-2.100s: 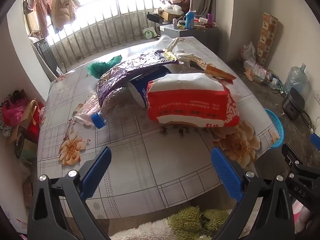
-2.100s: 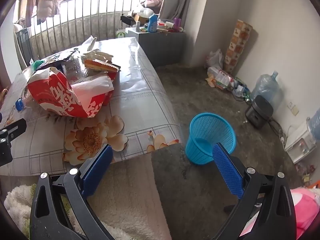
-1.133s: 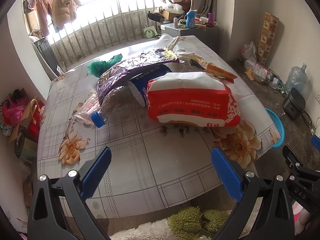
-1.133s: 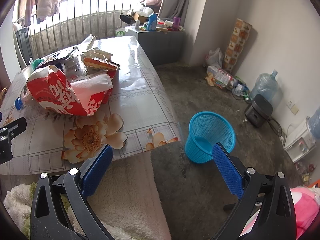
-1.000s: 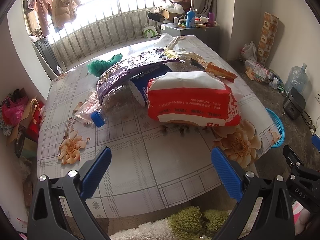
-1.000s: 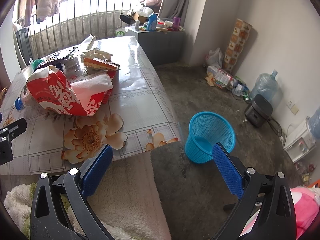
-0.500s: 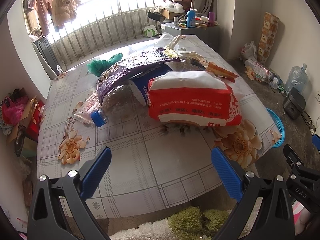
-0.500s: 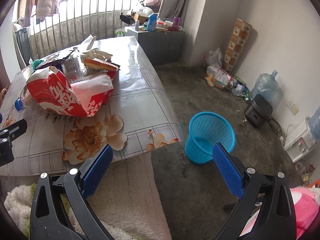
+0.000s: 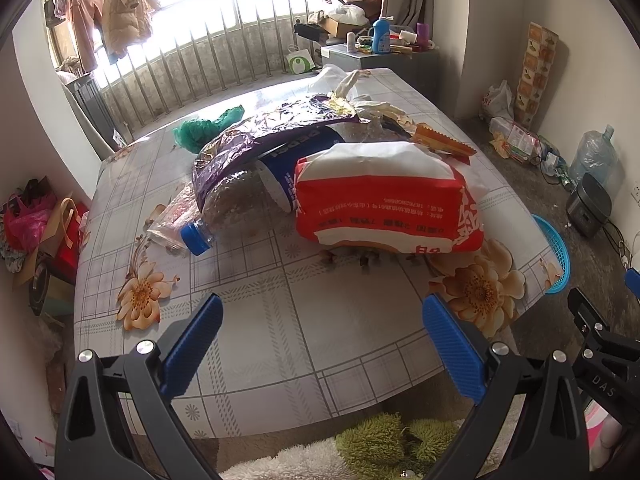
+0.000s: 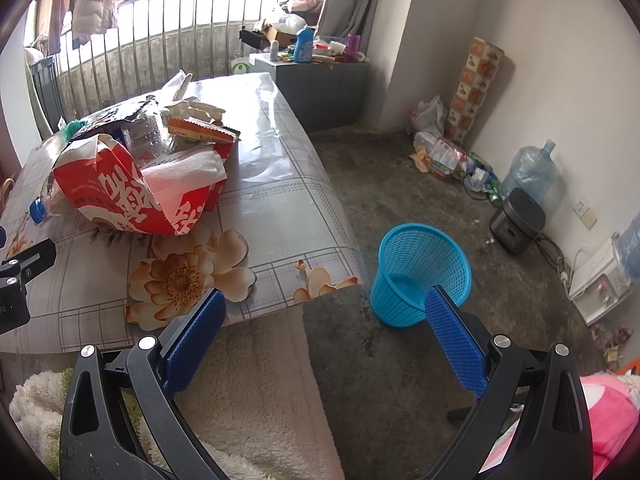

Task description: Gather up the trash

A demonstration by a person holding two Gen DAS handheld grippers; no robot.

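Observation:
A heap of trash lies on the flowered table (image 9: 280, 320): a red and white paper bag (image 9: 384, 196) (image 10: 120, 196), a purple foil wrapper (image 9: 260, 136), a blue Pepsi package (image 9: 296, 160), a crushed plastic bottle with a blue cap (image 9: 196, 234), a green bag (image 9: 204, 126) and an orange wrapper (image 9: 440, 142) (image 10: 200, 130). A blue mesh bin (image 10: 420, 268) (image 9: 554, 256) stands on the floor at the table's right. My left gripper (image 9: 320, 344) hangs open above the table's near edge, short of the heap. My right gripper (image 10: 324, 336) is open and empty over the floor near the bin.
A white fluffy rug (image 10: 248, 400) lies below the table. A grey cabinet (image 10: 320, 80) with bottles stands behind it. A rice cooker (image 10: 516, 220), a water jug (image 10: 528, 172) and floor litter (image 10: 440, 156) line the right wall. Bags (image 9: 28, 220) are piled at the left.
Both grippers stay open and nearly still. The views have shifted only slightly, and the trash has not moved.

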